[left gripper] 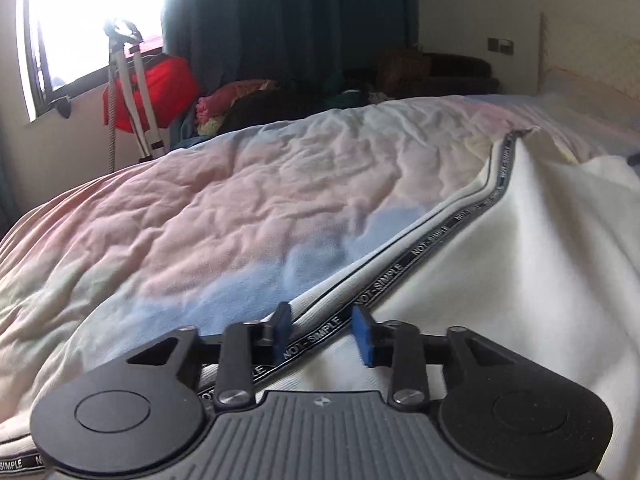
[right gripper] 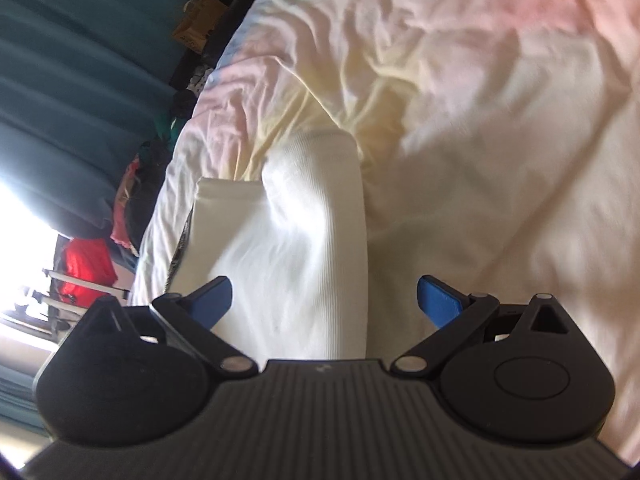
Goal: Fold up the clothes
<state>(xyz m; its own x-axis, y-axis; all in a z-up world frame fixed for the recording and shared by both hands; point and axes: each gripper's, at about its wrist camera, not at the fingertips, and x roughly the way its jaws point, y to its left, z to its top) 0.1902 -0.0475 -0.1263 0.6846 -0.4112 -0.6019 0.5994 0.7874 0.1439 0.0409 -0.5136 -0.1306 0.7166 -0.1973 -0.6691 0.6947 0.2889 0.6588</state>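
Observation:
A white garment (left gripper: 520, 280) with a black "NOT-SIMPLE" tape (left gripper: 436, 244) along its edge lies on the pastel bed sheet (left gripper: 224, 200). My left gripper (left gripper: 324, 330) is open, its blue pads either side of the tape edge near the garment's hem, low over the cloth. In the right wrist view the white ribbed garment (right gripper: 304, 240) lies in two leg-like folds on the sheet (right gripper: 500, 140). My right gripper (right gripper: 324, 300) is wide open above it, with the cloth between the blue pads but untouched.
A pile of clothes (left gripper: 248, 104) lies beyond the bed's far edge. A red bag (left gripper: 160, 84) and a tripod (left gripper: 132, 92) stand by the window. Dark teal curtains (left gripper: 288, 20) hang behind. A headboard (left gripper: 592, 60) is at the far right.

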